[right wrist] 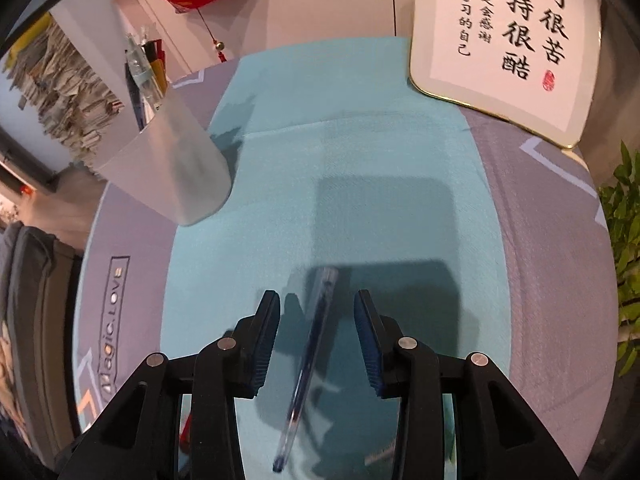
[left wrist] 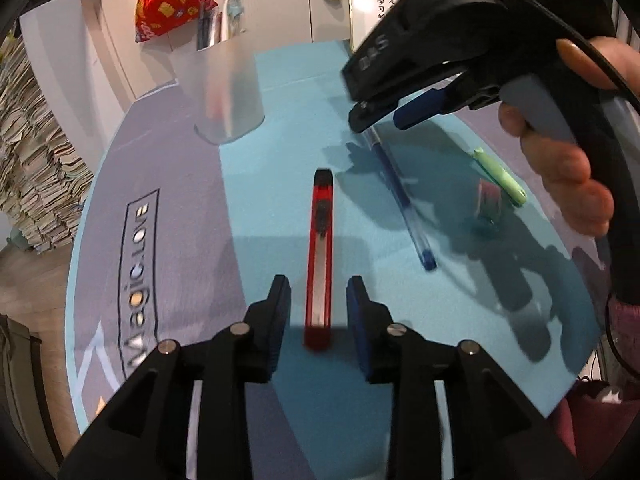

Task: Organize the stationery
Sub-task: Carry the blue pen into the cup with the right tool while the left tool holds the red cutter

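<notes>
Left gripper (left wrist: 319,308) fingers apart, straddling the near end of red utility knife (left wrist: 320,256) lying flat on teal cloth (left wrist: 272,184). Rigid plastic shell, light, slick: pinch mid-body across the flat sides. Right gripper (right wrist: 316,336) also spread, over blue pen (right wrist: 310,364) (thin, round, likely to roll). Frosted cup (left wrist: 224,92) at 11 o'clock, translucent, probably tippy.

Home study: calligraphy plaque (right wrist: 504,40), paper stacks (left wrist: 36,160).
</notes>
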{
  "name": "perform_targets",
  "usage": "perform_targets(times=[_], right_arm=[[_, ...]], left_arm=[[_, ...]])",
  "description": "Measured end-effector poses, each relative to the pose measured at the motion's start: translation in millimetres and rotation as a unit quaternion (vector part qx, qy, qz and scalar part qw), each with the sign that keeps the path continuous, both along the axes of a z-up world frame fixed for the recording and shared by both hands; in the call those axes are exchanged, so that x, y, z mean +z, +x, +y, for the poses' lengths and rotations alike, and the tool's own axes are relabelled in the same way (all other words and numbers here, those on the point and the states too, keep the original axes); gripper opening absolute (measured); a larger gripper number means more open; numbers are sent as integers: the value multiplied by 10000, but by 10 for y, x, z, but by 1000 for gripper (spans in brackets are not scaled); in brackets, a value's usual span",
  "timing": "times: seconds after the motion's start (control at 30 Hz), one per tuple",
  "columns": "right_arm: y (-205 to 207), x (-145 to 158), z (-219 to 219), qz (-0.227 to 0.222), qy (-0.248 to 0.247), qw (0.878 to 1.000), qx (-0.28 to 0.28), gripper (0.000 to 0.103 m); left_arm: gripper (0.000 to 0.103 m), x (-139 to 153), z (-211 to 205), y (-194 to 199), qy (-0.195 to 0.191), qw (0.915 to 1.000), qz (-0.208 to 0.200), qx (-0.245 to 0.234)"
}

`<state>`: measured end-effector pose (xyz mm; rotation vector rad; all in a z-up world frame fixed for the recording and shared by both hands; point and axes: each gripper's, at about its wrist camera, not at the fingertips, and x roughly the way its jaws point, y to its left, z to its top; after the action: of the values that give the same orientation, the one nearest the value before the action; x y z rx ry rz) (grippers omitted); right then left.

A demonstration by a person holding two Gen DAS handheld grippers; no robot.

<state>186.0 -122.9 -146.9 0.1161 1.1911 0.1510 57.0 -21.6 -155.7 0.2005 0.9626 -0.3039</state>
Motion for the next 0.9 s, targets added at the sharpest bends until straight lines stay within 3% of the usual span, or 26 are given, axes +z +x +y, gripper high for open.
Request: perform_targets(times=[0.27,0.33,0.37,0.57,0.73,0.9], right_arm=[[57,-116,123,170,-285,9994,6,36],[64,-140,125,122,-388,9992,-36,16],[67,-151,112,100,-400,9991,-66,15],[-60,-139,-121,120,320,9994,-72,13],[-349,114,-297,-253,580,9980,-5,13],[-564,372,-369,-643,697,9955,76,13]], left_arm=[[28,-3,53,106,-116,9999,12,96],[28,4,66,121,-132,9998,18,118],[28,5,72,129,-141,9998,25,130],[28,-1,31,190,-87,9999,19,64],[39,-19,-122,325,55,10000,-4,-66],[37,-41,-199,490,-9,9999,61,-122]])
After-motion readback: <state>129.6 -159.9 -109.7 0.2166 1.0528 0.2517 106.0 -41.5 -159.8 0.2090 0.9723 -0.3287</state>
